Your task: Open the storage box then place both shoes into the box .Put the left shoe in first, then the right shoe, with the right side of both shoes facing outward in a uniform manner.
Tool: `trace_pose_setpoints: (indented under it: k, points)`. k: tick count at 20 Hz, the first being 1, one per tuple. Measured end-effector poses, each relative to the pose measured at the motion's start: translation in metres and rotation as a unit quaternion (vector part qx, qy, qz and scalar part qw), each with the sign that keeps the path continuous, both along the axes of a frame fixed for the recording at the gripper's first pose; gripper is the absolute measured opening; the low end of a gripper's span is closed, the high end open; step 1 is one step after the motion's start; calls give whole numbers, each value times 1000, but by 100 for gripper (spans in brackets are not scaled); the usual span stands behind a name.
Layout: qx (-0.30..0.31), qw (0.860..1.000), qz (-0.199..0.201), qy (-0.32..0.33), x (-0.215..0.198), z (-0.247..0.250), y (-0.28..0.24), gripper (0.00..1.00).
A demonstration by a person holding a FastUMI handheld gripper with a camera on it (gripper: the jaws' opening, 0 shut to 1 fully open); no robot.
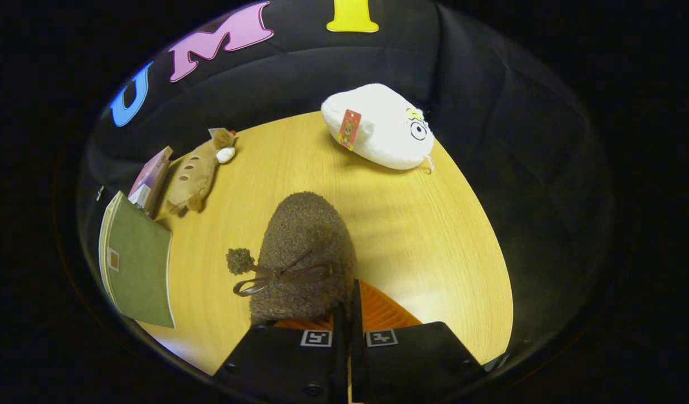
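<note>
A fuzzy brown slipper [302,252] with a bow and pompom is held up at the tongs [347,314] — the fingers are pressed nearly together, pinching what looks like the slipper's heel edge, orange lining visible just beside them. The toe points away, above the wooden desk [412,224]. Whether it is the left or right shoe cannot be told. The step in hand is judged to be carrying a shoe toward the box; how far the task has got cannot be judged. Beyond the slipper a white plush toy [381,126] lies near the desk's far edge; a brown plush toy [196,174], a green book [137,261] and a small carton [149,179] are grouped off to one side. Next move — the grip should be kept firm, the slipper swung to the box and lowered with its right side outward.
</note>
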State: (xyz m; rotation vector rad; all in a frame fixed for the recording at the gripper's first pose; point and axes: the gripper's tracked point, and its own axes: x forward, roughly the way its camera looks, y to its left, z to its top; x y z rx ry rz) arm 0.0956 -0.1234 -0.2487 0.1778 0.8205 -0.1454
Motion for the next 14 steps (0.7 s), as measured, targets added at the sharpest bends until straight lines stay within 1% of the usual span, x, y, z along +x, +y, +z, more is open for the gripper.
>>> trace_pose_setpoints:
  k: [3,6,9,14]
  points:
    - [20,1000,7,-18,-2,32,34,7]
    - [27,999,25,-33,-4,57,73,8]
    - [40,997,41,-44,-8,78,119,7]
    - [84,993,61,-52,-19,107,202,7]
